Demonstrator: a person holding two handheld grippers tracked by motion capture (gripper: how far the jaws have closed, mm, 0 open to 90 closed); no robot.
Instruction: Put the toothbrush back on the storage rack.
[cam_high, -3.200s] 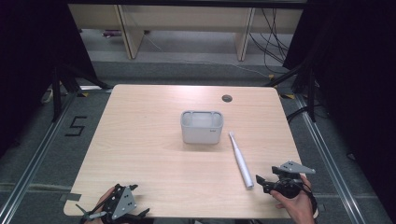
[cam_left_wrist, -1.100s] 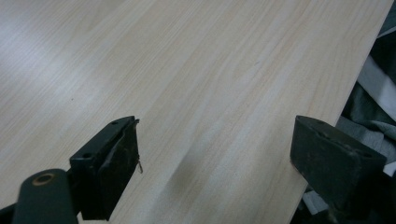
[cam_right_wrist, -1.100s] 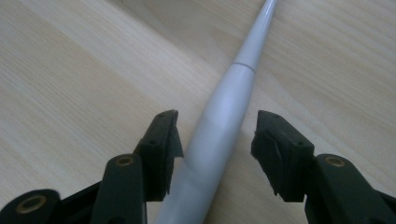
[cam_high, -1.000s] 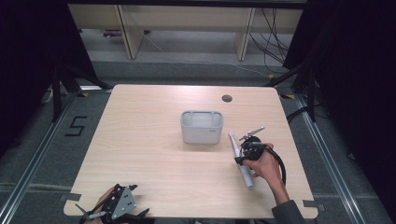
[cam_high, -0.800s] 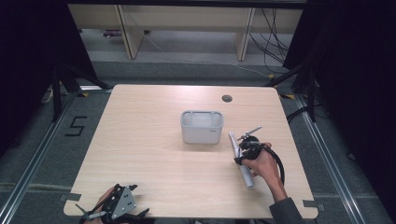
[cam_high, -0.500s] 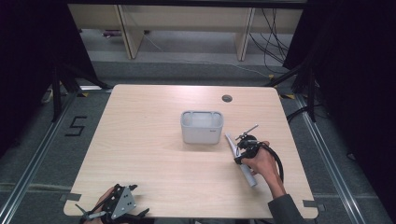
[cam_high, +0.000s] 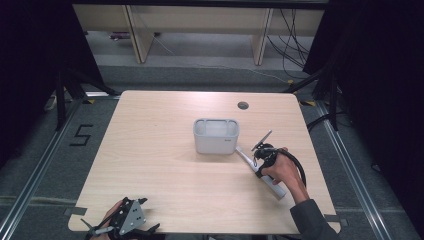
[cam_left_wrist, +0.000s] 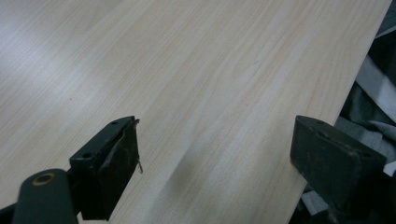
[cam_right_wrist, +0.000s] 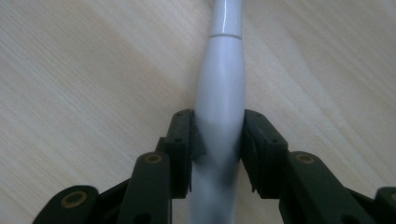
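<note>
Right of centre in the high view, the right tongs clamp the long white plastic wand lying on the light wooden table beside the grey rectangular tub. Its tip is cut off at the right gripper view's top. The left tongs, gaping and empty, sit lower left.

A: What colour is the wand?
B: Pale grey-white, glossy. The box is light grey too.
A: And the table?
B: Light wood grain. Both grippers' jaws are black.

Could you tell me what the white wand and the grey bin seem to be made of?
White wand: likely glossy plastic, smooth with a bright highlight and a moulded seam. Grey bin: probably matte plastic, with an even dull surface and rounded corners.
</note>
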